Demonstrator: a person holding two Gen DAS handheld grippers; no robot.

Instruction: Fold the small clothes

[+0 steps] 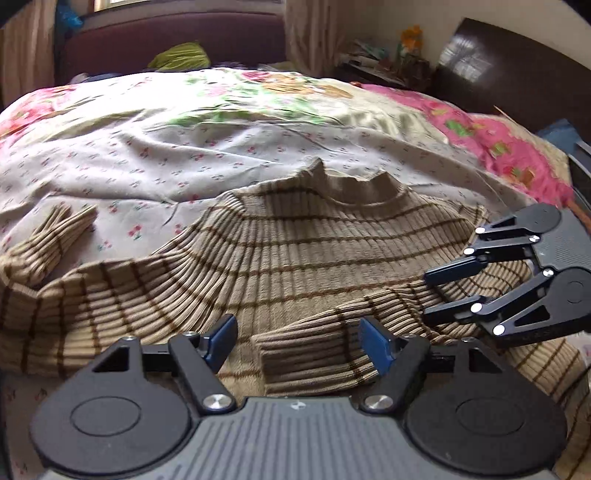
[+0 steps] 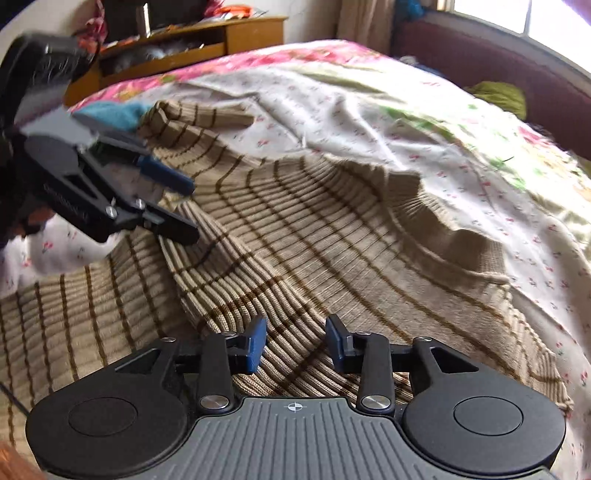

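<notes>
A flowered bedsheet (image 1: 155, 155) covers the bed, with a pink pillow (image 1: 509, 147), a green cloth (image 1: 181, 55) and a wooden cabinet (image 2: 243, 33) nearby.

We've got the sweater (image 1: 295, 254) spread flat on the bed sheet (image 1: 184, 155), right under both tongs. Left gripper (image 1: 297, 347) hangs over the folded-in sleeve (image 1: 317, 358), w/ the collar (image 1: 354, 188) straight ahead of it and the other sleeve (image 1: 48, 240) lying off to its left on the sheet. Right gripper (image 1: 439, 295) sits just to its right, over the sweater's edge. Beyond the collar, at the bed's far side, the couch (image 1: 166, 40); headboard (image 1: 517, 70) far right.
</notes>
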